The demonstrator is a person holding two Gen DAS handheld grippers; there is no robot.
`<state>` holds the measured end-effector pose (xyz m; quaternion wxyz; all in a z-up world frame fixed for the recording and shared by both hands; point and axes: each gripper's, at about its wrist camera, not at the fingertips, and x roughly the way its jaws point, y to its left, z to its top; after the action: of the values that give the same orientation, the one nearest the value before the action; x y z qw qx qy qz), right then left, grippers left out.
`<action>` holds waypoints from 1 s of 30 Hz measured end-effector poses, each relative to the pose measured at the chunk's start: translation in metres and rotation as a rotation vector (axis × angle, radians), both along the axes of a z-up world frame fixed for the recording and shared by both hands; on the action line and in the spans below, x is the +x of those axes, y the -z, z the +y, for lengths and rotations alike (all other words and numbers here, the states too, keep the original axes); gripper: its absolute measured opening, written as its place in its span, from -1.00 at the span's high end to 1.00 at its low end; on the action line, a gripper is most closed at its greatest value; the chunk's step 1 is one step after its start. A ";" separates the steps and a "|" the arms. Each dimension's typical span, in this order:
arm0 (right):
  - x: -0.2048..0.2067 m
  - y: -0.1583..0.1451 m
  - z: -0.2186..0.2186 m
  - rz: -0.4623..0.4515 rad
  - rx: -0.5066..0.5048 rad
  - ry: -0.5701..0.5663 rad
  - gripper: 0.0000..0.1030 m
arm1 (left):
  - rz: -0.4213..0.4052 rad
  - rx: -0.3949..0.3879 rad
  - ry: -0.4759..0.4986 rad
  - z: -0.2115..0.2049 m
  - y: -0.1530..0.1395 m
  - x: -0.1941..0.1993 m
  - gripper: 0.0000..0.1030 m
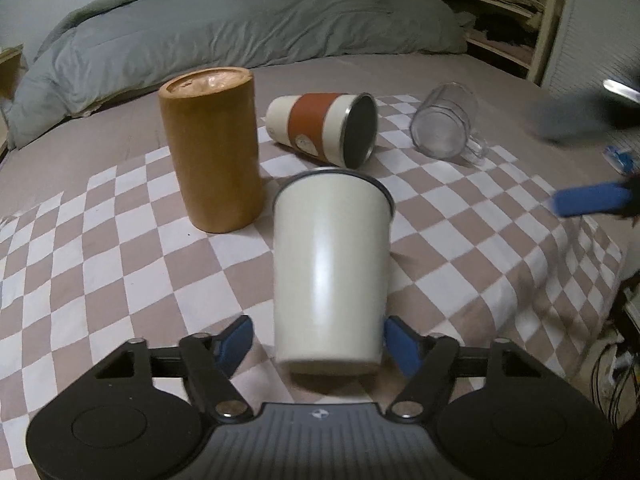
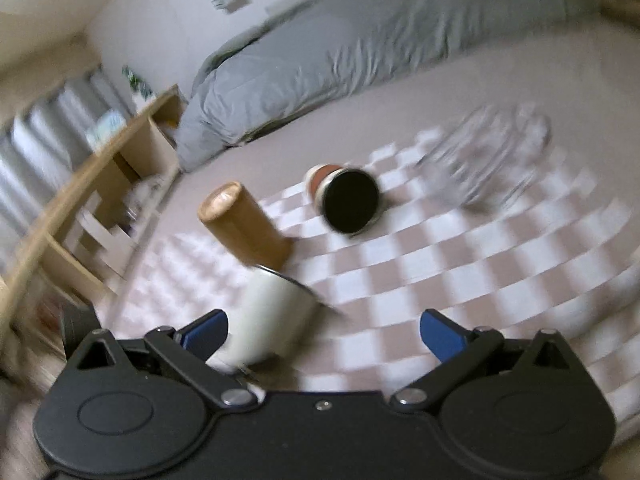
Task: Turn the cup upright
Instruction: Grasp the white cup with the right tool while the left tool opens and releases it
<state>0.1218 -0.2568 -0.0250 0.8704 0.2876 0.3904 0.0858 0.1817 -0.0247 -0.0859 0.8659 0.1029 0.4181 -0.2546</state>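
Note:
A cream metal cup (image 1: 330,272) stands upright on the checkered cloth, rim up, between the blue fingers of my left gripper (image 1: 318,340). The jaws stand spread, a small gap on each side of the cup. The cup also shows in the right wrist view (image 2: 272,312), low left. My right gripper (image 2: 322,330) is open and empty above the cloth; it also shows blurred at the right edge of the left wrist view (image 1: 592,200). A cream cup with a rust band (image 1: 324,128) lies on its side. A clear glass mug (image 1: 446,128) lies on its side at the right.
A tall wooden cylinder cup (image 1: 214,148) stands upside down left of the cream cup. A grey duvet (image 1: 240,28) lies at the back of the bed. Shelves (image 1: 516,8) stand at the far right. The cloth's edge drops off at the right (image 1: 592,280).

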 end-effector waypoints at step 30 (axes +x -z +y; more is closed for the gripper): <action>0.089 0.052 0.080 0.013 0.033 -0.144 -0.52 | -0.029 -0.034 0.065 0.006 -0.002 -0.013 -0.23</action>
<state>0.2109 -0.1770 -0.0773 0.8544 0.2738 0.4144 0.1528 0.1686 -0.0184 -0.0837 0.8648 0.1054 0.3974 -0.2882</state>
